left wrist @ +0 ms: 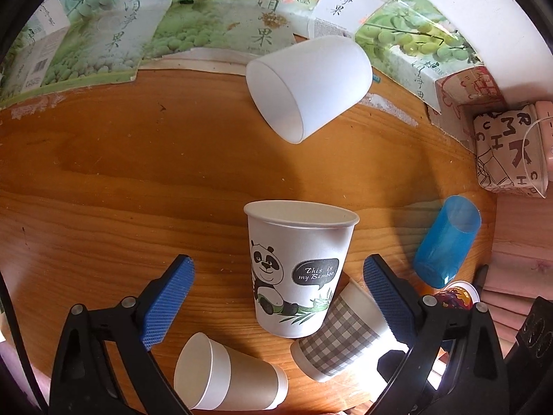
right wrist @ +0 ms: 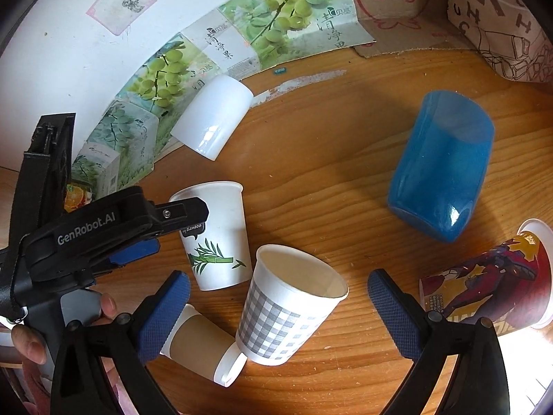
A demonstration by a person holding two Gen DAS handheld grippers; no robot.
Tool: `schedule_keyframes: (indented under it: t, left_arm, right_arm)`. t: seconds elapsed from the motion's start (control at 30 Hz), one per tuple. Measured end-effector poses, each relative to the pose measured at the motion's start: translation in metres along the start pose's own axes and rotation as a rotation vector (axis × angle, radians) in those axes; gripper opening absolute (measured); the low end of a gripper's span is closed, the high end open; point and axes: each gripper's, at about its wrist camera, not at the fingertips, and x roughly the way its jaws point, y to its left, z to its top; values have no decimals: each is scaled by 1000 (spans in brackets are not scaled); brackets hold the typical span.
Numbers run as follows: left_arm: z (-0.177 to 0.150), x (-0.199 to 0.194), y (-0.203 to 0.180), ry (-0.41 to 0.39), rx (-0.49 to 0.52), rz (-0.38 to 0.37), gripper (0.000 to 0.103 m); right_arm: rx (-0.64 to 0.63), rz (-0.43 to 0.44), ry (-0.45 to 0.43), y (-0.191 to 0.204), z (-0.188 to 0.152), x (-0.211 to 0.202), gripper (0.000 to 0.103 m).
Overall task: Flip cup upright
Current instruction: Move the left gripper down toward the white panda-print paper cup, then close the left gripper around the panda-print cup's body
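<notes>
Panda cup (left wrist: 299, 266): white paper, panda print plus a dark "This is my Bamboo" speech bubble, bamboo sprig low on the wall. It stands upright on the wooden counter (left wrist: 121, 180), mouth up, long axis vertical, rolled rim on top. In the left wrist view it sits centred just beyond the left hand-held gripper (left wrist: 276, 297), between the lines of the two blue pads but touching neither.

Left hand-held gripper: jaws spread wide, holding nothing.

Right hand-held gripper (right wrist: 278, 306): jaws also wide apart, nothing gripped. The grey checked cup (right wrist: 283, 314) lies tilted between its fingers, mouth up and to the right, with no pad contact visible. Its base end rests against the panda cup's lower right side in the left view.

Other cups, all on their sides:
- brown-sleeved cup (left wrist: 228, 377), near left, mouth facing left
- frosted white cup (left wrist: 307, 86), far side, mouth facing near-left
- blue translucent cup (left wrist: 446, 242), right
- red printed cup (right wrist: 490, 280), near right in the right view

Grape-print boxes (left wrist: 103, 41) line the far edge of the counter.
</notes>
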Motion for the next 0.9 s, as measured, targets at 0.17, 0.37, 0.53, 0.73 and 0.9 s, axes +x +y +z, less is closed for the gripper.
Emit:
schedule_keyframes:
  t: [0.17,0.37,0.53,0.73,0.9]
  left_arm:
    - [0,6,-1,25,1,-1,91]
    - [2,13,-1,62,0,-13,81]
    - [2,16,2,88,-5,-38,68]
    - [2,16,-1,87,12,-29,67]
    - [2,12,-1,75,39,-11,67]
  right_arm:
    - [6,-4,2,-1,0,-1,103]
    - [16,-23,-12,-3,-4,-8,103]
    - [41,-42,-30,-8,-8,-16,103]
    - [60,-59,-41,-11,-15,-23,103]
    - [58,-71,-56,-8,-23,-30,103]
